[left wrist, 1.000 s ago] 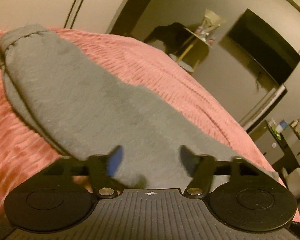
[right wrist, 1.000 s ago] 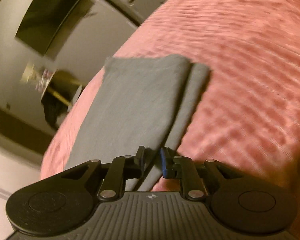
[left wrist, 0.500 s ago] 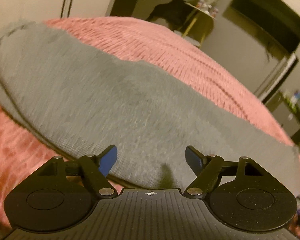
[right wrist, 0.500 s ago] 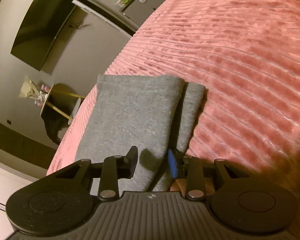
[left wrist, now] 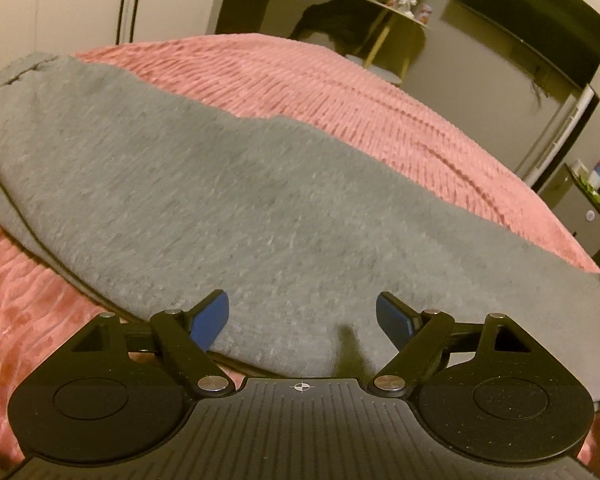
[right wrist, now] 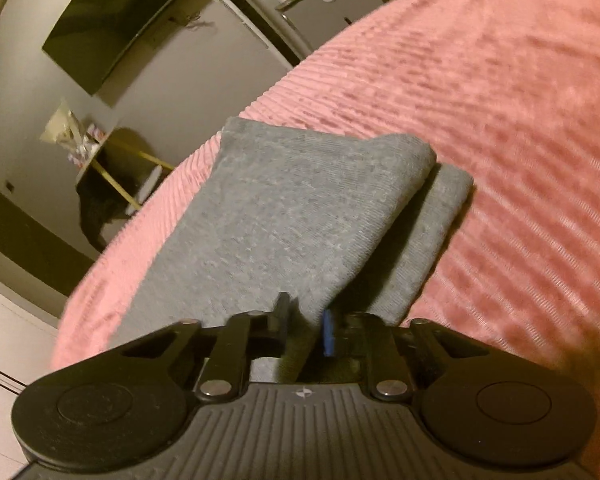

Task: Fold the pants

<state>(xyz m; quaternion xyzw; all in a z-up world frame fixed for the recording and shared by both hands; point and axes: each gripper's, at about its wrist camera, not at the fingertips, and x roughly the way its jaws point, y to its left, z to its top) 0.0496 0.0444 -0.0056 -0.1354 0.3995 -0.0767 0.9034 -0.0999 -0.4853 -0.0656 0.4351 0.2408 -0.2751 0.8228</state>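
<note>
Grey knit pants [left wrist: 228,200] lie lengthwise on a pink ribbed bedspread [left wrist: 380,120], waistband end at far left, leg end running off to the right edge of the left wrist view. Left hand-held gripper [left wrist: 302,322]: released, blue pads spread wide, hovering low over the near edge of the cloth; whether the pads touch the fabric cannot be told. Behind the bed: a small side table [left wrist: 396,20] with a dark garment draped beside it, then a wall-mounted TV [left wrist: 540,36] further right.

Right wrist view: TV [right wrist: 112,36] upper left, side table [right wrist: 112,160] below it. The pants [right wrist: 284,220] show as two stacked layers, the upper one offset left of the lower, with the cuffs at the far end on the bedspread [right wrist: 520,140]. Right hand-held gripper [right wrist: 306,326]: clenched on the near edge of the upper layer, fabric pinched between nearly closed fingers. Frame slightly blurred.
</note>
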